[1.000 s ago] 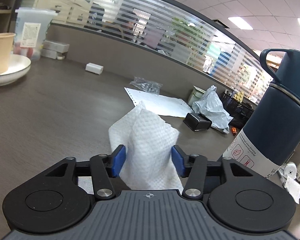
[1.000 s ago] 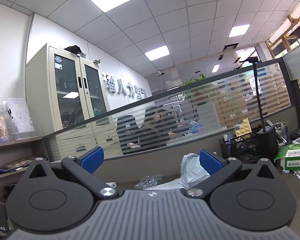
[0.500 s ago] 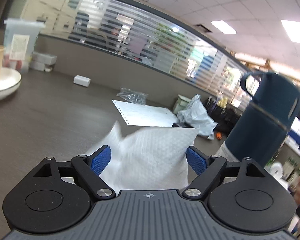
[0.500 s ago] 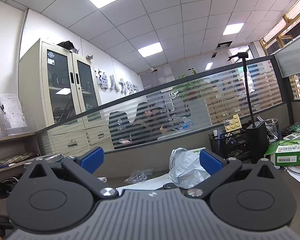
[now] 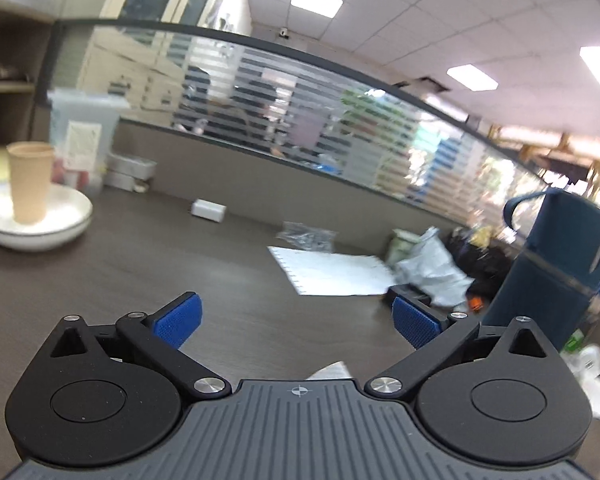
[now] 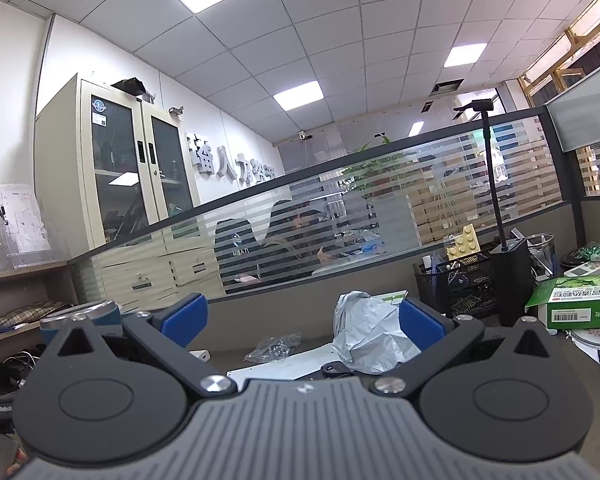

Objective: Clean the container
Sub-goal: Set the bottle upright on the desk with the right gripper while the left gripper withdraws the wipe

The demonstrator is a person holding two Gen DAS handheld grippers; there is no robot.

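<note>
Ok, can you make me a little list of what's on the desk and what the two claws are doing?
left claw: jaws opening, nothing between them
paper towel: only a white corner shows, just below the left claw
blue flask: upright on the desk, right of the left claw, lid on
paper cup: standing in the white bowl, far left
white sheet: flat on the desk, middle
right claw: open, holding nothing
desk: dark wood grain
</note>
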